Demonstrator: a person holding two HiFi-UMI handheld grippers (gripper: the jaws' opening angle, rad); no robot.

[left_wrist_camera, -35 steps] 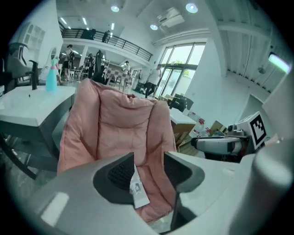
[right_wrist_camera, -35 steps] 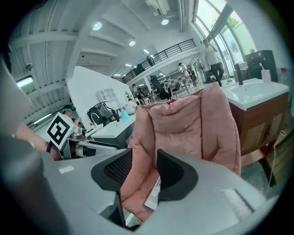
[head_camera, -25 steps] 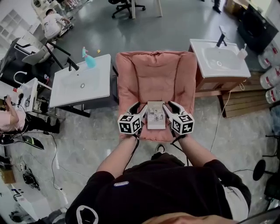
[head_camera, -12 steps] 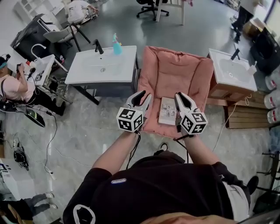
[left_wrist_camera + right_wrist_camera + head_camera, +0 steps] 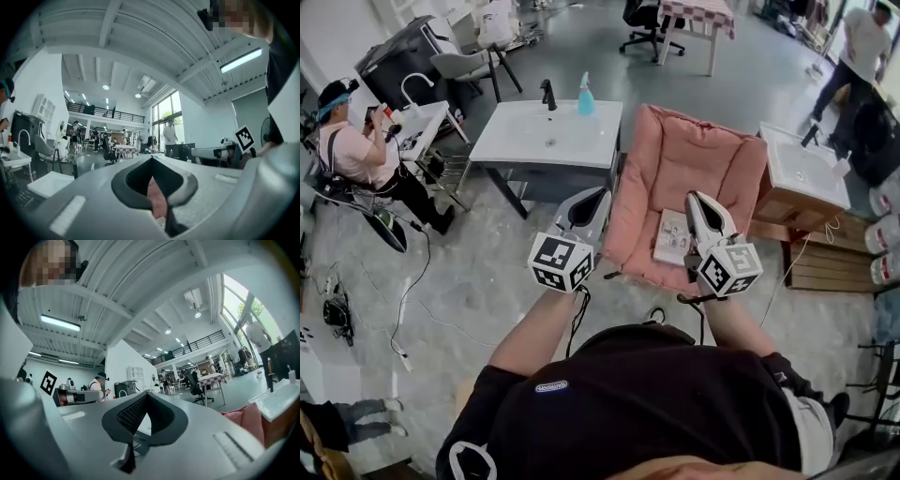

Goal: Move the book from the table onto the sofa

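The book [image 5: 673, 239], pale with small pictures on its cover, lies flat on the front of the pink sofa's [image 5: 712, 159] seat. No gripper touches it. My left gripper [image 5: 600, 194] hovers to the left of the sofa, over the floor, shut and empty. My right gripper [image 5: 695, 198] is lifted above the book's right edge; its jaws have just been closing with nothing between them, and they now stand shut. In the left gripper view the closed tips [image 5: 151, 158] point level into the hall. The right gripper view shows shut tips [image 5: 146, 394] and a corner of the sofa [image 5: 248, 420].
A white basin table [image 5: 548, 136] with a blue spray bottle [image 5: 585, 94] stands left of the sofa. A wooden basin cabinet [image 5: 802, 173] and a pallet [image 5: 825, 262] are on its right. A person [image 5: 352, 141] sits at far left; another [image 5: 858, 47] stands at the back right.
Both grippers have drawn back and up from either side of the book, which stays on the sofa. The left one has swung out to the left, and the jaws have closed.
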